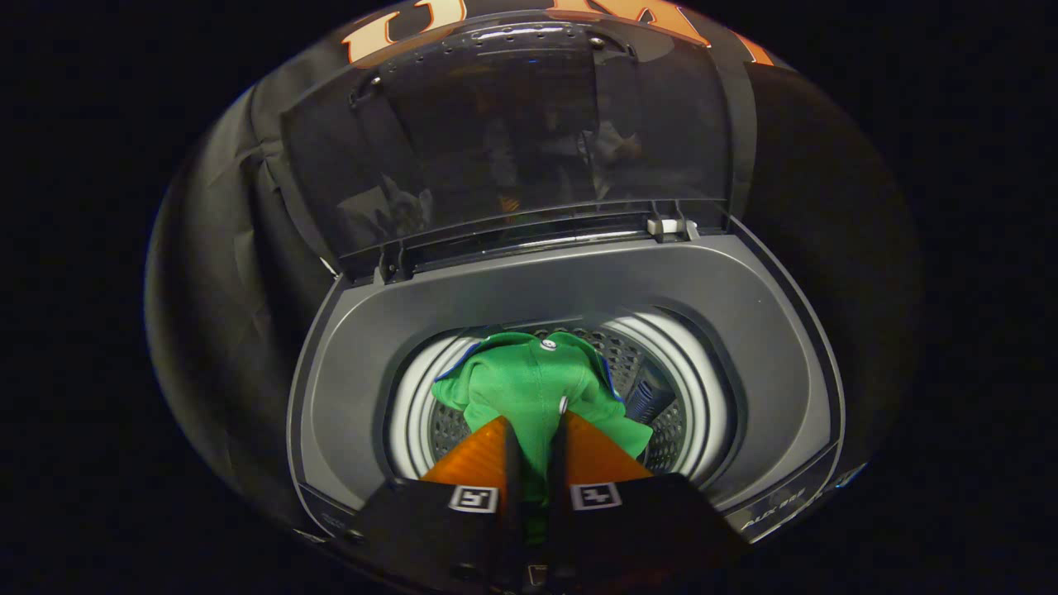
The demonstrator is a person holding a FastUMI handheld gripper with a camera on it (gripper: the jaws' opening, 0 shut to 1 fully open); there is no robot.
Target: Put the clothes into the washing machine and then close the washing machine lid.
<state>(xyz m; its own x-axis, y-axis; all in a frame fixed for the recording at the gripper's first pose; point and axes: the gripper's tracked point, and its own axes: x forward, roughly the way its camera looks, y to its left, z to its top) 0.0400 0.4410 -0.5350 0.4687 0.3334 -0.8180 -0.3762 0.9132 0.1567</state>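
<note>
The washing machine (570, 289) is standing open-topped, its gray rim framing the white-ringed drum (678, 372), and its tinted lid (512, 140) is leaning upright behind against the black booth wall. The green garment (529, 388) is hanging over the drum mouth, pinched in the tool (536, 438), whose orange fingers (475, 454) are sitting narrow with cloth between them on both sides. A risk, as I am judging it: released too high or off-centre, the cloth may be draping over the drum ring and later catching under the lid. No surface is showing here; the room around the machine is lying dark.
</note>
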